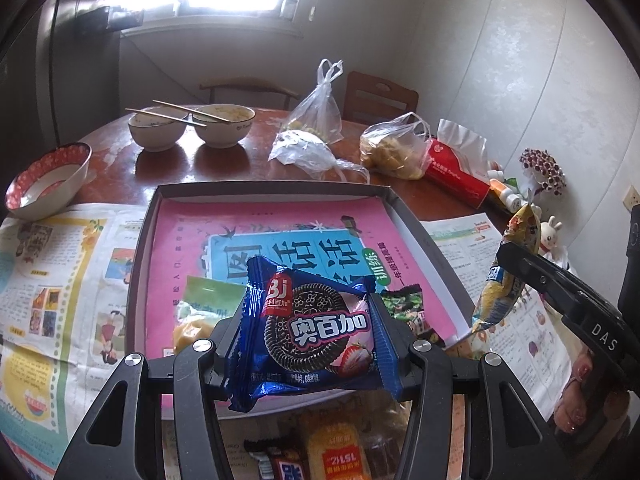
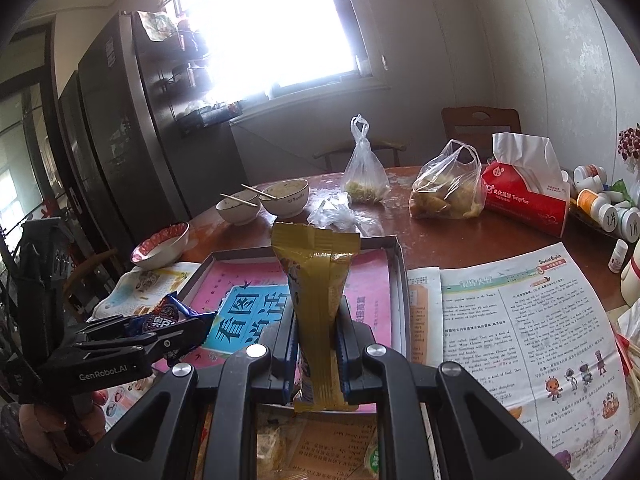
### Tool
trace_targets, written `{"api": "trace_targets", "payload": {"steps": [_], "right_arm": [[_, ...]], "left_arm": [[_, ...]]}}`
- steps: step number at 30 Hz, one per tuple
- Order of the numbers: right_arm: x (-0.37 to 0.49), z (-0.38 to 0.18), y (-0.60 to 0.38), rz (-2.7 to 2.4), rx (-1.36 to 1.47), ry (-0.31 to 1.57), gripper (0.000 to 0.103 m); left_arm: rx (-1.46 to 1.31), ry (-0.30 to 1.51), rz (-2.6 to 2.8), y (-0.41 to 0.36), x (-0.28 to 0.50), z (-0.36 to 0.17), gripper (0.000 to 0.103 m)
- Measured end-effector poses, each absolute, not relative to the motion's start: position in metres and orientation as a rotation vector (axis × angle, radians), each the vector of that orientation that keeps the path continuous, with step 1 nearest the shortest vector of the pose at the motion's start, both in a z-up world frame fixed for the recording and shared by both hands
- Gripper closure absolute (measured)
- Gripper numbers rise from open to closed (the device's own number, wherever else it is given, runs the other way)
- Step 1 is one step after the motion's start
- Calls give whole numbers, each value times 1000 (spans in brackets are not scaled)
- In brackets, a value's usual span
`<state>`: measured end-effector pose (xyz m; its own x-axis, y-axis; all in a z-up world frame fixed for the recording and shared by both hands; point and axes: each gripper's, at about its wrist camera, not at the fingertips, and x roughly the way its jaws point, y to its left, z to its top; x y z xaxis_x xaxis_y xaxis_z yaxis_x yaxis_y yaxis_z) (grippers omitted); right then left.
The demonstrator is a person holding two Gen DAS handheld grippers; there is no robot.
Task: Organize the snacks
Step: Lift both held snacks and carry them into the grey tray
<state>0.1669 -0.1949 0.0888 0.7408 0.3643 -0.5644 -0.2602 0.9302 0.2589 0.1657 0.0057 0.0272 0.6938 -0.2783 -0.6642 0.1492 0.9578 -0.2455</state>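
Observation:
My left gripper (image 1: 308,332) is shut on a blue sandwich-cookie packet (image 1: 316,328), held flat just above the near end of a shallow grey box (image 1: 272,190) lined with a pink book. A pale green packet (image 1: 200,296) and a dark green one (image 1: 404,304) lie in the box. My right gripper (image 2: 318,344) is shut on a yellow snack packet (image 2: 316,280), standing upright over the box's near right edge (image 2: 402,280). The left wrist view shows that gripper (image 1: 516,260) and yellow packet (image 1: 500,292) at the right. The right wrist view has the left gripper (image 2: 188,328) and blue packet (image 2: 168,312) at the left.
Newspapers (image 2: 520,320) lie under and beside the box on a round wooden table. Behind stand two bowls with chopsticks (image 1: 192,120), a red-rimmed bowl (image 1: 48,180), tied plastic bags (image 1: 316,120), a red tissue pack (image 2: 524,196) and pill bottles (image 2: 600,200). More snack packets (image 1: 336,452) lie below my left gripper.

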Motion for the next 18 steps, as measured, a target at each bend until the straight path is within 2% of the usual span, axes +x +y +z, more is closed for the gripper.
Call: {"api": "trace_targets", "payload": {"steps": [18], "right_arm": [[191,54,-202,307,174,737,86]], "left_arm": [[-148,825,-222,-8,187,0,48]]}}
